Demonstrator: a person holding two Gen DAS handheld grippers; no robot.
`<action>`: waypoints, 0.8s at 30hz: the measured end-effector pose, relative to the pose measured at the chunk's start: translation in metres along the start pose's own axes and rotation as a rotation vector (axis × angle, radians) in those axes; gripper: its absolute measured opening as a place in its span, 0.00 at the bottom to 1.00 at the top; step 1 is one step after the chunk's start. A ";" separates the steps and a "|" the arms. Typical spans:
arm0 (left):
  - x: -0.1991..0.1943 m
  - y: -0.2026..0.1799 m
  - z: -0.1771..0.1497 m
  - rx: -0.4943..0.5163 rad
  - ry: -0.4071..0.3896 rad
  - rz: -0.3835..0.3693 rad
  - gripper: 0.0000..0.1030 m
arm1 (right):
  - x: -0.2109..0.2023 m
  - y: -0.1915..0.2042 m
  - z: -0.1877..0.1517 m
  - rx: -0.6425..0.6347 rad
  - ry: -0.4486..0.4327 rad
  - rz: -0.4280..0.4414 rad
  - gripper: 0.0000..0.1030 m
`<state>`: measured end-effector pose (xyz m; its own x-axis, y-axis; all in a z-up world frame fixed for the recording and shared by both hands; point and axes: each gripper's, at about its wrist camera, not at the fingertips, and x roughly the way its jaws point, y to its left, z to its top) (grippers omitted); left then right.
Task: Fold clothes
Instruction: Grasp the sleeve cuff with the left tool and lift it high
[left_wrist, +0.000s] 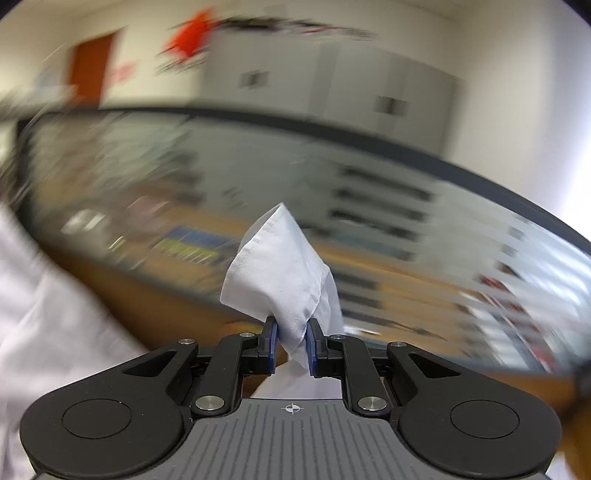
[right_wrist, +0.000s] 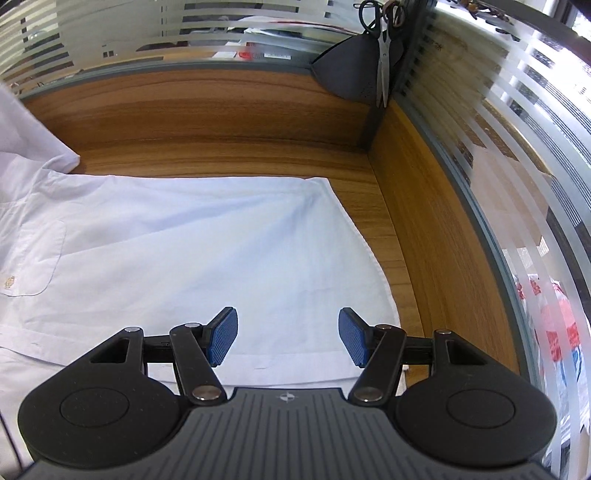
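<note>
A pale blue shirt (right_wrist: 166, 240) lies spread flat on the wooden desk (right_wrist: 229, 110), its chest pocket at the left and its hem at the right. My right gripper (right_wrist: 287, 338) hovers open over the shirt's lower right part, nothing between its blue pads. In the left wrist view, my left gripper (left_wrist: 291, 345) is shut on a bunched corner of the shirt (left_wrist: 280, 269), which stands up above the pads. More of the same white-blue cloth (left_wrist: 48, 325) hangs blurred at the left.
Frosted glass partitions (right_wrist: 498, 155) wall the desk at the back and right. A dark grey pouch (right_wrist: 351, 70) and scissors (right_wrist: 382, 62) hang in the far corner. Bare wood runs beyond the shirt's far and right edges. The left wrist view's background is motion-blurred.
</note>
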<state>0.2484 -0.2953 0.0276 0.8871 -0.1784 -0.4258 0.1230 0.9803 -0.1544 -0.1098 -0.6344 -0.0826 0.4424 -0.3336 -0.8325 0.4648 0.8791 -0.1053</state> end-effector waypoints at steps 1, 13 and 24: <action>-0.005 -0.017 -0.002 0.050 -0.010 -0.031 0.17 | -0.002 0.000 -0.001 0.003 -0.004 0.001 0.65; -0.051 -0.176 -0.086 0.416 0.003 -0.305 0.17 | -0.009 -0.028 -0.013 0.091 -0.019 0.021 0.65; -0.075 -0.211 -0.174 0.720 0.213 -0.519 0.27 | 0.031 -0.040 -0.007 0.201 0.005 0.109 0.65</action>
<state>0.0785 -0.5037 -0.0629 0.5507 -0.5533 -0.6249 0.7949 0.5760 0.1905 -0.1206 -0.6775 -0.1080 0.4951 -0.2383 -0.8355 0.5579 0.8244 0.0955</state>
